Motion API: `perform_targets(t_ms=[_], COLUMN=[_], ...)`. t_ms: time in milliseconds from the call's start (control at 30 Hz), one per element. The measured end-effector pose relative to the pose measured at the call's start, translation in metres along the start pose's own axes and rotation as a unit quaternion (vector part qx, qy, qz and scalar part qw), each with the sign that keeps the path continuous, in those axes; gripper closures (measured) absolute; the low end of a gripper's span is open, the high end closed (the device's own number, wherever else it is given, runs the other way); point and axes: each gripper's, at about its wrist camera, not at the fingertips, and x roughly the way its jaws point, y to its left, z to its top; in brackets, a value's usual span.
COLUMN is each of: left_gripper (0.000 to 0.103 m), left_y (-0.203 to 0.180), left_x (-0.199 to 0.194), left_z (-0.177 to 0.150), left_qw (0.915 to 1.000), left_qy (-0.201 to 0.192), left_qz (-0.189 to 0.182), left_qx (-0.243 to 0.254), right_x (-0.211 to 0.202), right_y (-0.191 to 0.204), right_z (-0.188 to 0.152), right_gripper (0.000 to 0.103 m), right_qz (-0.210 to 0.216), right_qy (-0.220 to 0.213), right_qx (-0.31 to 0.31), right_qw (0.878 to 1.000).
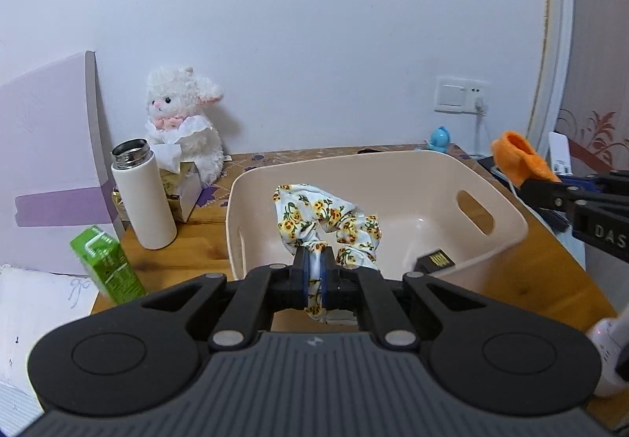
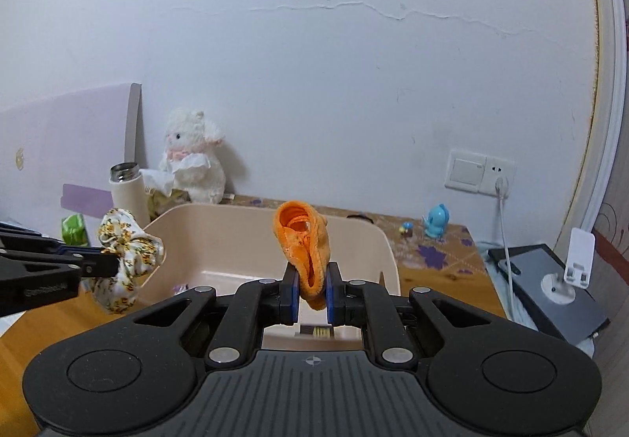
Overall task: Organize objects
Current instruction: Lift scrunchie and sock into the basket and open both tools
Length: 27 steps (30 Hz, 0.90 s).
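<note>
The smooth, beige plastic bin, rounded at the corners with slot handles, stood on the wooden table as the drop-off point, and both loads seemingly were at the delivery step. The left gripper was clamped on a floppy, floral fabric scrunchie above the bin's near side, while the right gripper pinched a fuzzy orange sock over its near rim. Next, each probably needed to part its jaws over the bin, beside the small dark box inside.
</note>
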Motion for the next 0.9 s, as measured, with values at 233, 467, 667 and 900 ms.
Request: perform_targets(t_ms=[233,467,667,900], left_gripper=[0.096,0.096,0.095,0.080], left_y=[0.001,-0.008,-0.012,-0.010], left_x=[0.049,0.099,0.117,0.112], left_z=[0.012,0.000,-0.007,-0.006], left_qw=[0.9996,0.9970,0.9951,0.9950], left_qy=[0.024,0.071,0.090,0.088], left_qz=[0.008,0.028,0.035,0.038], left_qx=[-0.008,0.010,0.022,0.025], right_x=[0.042,0.085,0.105,0.103], right_y=[0.007,0.000,-0.005,-0.004], right_z=[-0.001,-0.015,-0.024,-0.022], right_gripper=[0.091,0.091,0.090,0.065], right_qz=[-0.016,-0.023,-0.021,-0.014], right_qy=[0.028,0.075,0.107,0.111], right_qx=[-0.016,-0.003,0.005,0.010], right_qw=[0.999,0.997,0.994,0.994])
